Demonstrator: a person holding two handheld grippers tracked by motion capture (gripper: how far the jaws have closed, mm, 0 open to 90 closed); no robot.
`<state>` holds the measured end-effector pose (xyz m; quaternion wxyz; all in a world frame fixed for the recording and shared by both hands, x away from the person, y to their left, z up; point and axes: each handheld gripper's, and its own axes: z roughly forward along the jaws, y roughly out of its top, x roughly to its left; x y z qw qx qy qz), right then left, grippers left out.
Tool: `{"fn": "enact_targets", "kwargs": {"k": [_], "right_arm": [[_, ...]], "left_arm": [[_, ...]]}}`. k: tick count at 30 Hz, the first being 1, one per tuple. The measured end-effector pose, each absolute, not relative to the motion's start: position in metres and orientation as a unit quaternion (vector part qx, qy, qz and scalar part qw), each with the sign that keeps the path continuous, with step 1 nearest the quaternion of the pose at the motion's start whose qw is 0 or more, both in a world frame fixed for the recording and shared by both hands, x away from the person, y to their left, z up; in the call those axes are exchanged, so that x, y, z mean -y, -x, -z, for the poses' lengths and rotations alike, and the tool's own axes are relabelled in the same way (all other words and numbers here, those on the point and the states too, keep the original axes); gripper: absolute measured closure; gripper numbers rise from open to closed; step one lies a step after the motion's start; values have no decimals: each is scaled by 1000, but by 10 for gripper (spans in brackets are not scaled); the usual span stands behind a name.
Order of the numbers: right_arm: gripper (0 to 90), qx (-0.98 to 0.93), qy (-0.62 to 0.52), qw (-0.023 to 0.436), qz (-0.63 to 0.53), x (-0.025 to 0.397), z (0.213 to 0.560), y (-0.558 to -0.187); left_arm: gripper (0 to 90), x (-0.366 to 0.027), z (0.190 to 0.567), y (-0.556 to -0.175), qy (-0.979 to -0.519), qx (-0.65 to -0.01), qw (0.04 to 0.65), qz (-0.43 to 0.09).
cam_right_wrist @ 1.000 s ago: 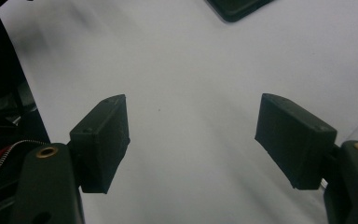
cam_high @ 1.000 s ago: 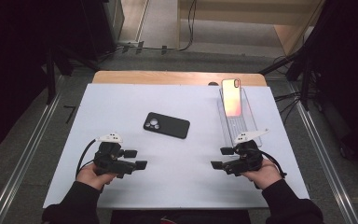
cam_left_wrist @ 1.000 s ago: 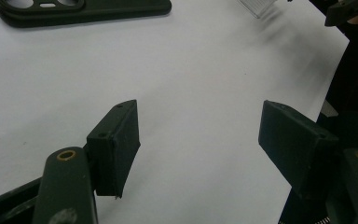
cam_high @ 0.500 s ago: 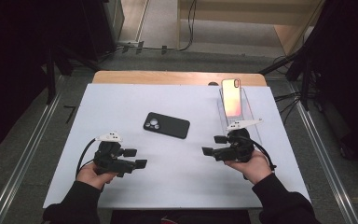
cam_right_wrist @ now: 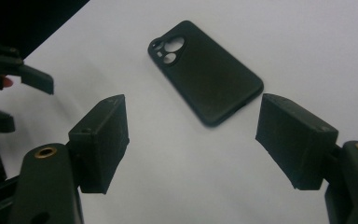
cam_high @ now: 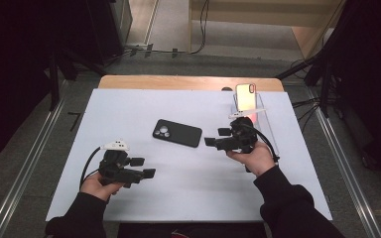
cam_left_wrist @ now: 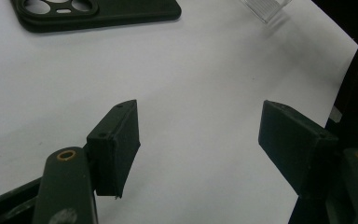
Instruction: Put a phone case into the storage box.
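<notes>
A black phone case [cam_high: 177, 133] lies flat on the white table [cam_high: 129, 109], camera holes toward the left. In the right gripper view the phone case [cam_right_wrist: 205, 72] sits just beyond my open jaws. My right gripper [cam_high: 214, 136] hovers open just right of the case, pointing at it. My left gripper [cam_high: 146, 167] rests open near the table's front left, nothing between its jaws; the phone case [cam_left_wrist: 98, 13] lies farther off at the top of its view. A phone [cam_high: 245, 96] with an orange-lit screen stands in a clear stand [cam_high: 264, 115] at the back right.
The table's wooden far edge [cam_high: 188, 83] lies behind the white sheet. Metal rails [cam_high: 30, 163] run along both sides on the floor. Cables [cam_high: 198, 34] lie on the floor beyond the table. A corner of the clear stand [cam_left_wrist: 265, 8] shows in the left gripper view.
My right gripper has moved from the front right up and leftward toward the black phone case. The left gripper has stayed put.
</notes>
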<state>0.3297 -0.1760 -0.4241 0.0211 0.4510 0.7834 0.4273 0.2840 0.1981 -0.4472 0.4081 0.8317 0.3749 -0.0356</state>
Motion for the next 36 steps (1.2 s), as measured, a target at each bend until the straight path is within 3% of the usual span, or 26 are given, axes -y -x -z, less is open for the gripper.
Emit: {"fn": "enact_targets", "kwargs": {"k": [25, 32, 36], "right_arm": [[260, -788, -468, 32, -399, 128, 442, -401], [381, -793, -473, 40, -382, 120, 449, -419], [505, -792, -477, 43, -379, 117, 455, -429]], "left_arm": [[294, -202, 449, -280, -833, -379, 403, 27], [294, -203, 449, -280, -831, -381, 404, 26], [294, -203, 449, -280, -831, -380, 405, 27]]}}
